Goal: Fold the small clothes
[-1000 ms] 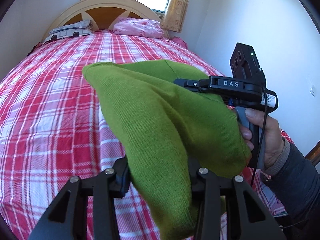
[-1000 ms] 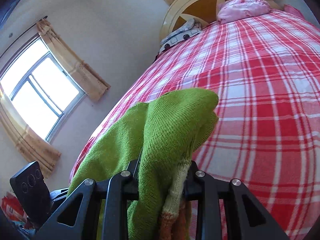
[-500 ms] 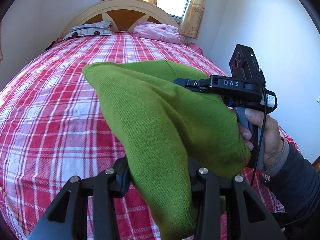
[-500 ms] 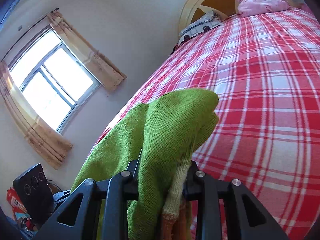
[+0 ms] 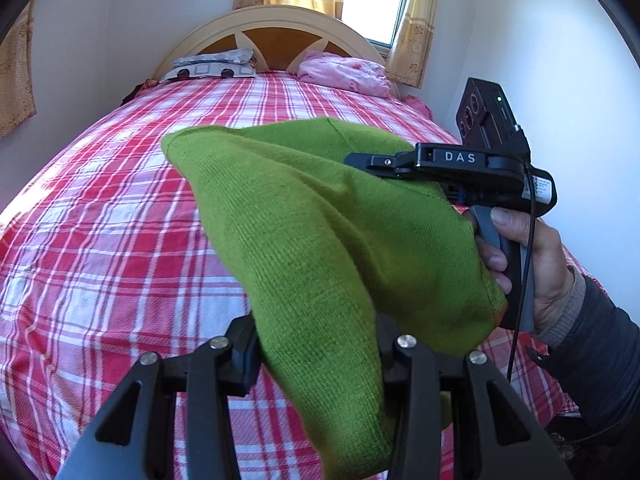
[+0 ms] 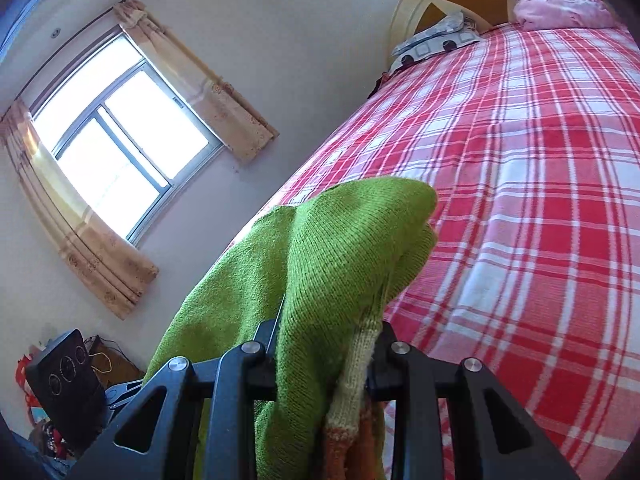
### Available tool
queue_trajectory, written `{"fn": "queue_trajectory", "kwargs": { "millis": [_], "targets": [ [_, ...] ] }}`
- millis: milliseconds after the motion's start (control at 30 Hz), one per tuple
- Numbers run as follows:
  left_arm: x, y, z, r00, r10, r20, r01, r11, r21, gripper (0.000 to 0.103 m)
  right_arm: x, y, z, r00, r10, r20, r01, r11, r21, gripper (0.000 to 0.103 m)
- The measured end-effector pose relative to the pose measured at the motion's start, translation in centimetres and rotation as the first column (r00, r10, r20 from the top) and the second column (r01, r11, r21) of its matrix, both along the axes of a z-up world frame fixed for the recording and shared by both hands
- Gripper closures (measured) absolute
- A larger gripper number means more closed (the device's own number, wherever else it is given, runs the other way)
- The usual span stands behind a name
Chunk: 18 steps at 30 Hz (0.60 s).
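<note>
1. Gripping the green knit garment (image 5: 320, 240) with my left gripper (image 5: 318, 356), I have the jaws clamped on a thick bunch of its cloth, which spills out in front of and below the fingers.
2. My right gripper (image 6: 326, 354) is clamped on another part of the same garment (image 6: 320, 264); a pale cream and orange knit band, probably a cuff or hem, sits right in the pinch.
3. I hold the garment up between the two grips, off the bed (image 5: 100, 220), I judge so that it hangs free and I can spread it out before laying it down to fold. It is slack and bunched, not stretched flat.
4. From the left view my right hand (image 5: 520, 264) wraps the handle of the right tool, whose side reads "DAS" in white letters. A small white label sits on its rear end; its print is too small to read.
5. Below lies the red and white plaid bedcover, with nothing on the near part where the garment could go.
6. At the headboard (image 5: 276, 28) lie a pink bundle (image 5: 344, 74) and a grey patterned pillow (image 5: 212, 65), well apart from my work.
</note>
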<state>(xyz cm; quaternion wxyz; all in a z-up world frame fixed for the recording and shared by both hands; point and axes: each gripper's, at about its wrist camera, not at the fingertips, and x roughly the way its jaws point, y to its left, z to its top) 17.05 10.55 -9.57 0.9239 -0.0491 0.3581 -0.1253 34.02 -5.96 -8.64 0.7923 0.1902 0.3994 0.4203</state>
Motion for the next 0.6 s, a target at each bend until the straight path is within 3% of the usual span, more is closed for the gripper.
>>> {"fn": "queue_trajectory", "kwargs": {
  "millis": [600],
  "targets": [
    [-1.8, 5.7, -1.5, 0.993, 0.119, -0.012, -0.119, 0.993, 0.004, 0.060, 0.7, 9.0, -1.3, 0.993, 0.117, -0.035, -0.117, 0.993, -0.009, 0.075]
  ]
}}
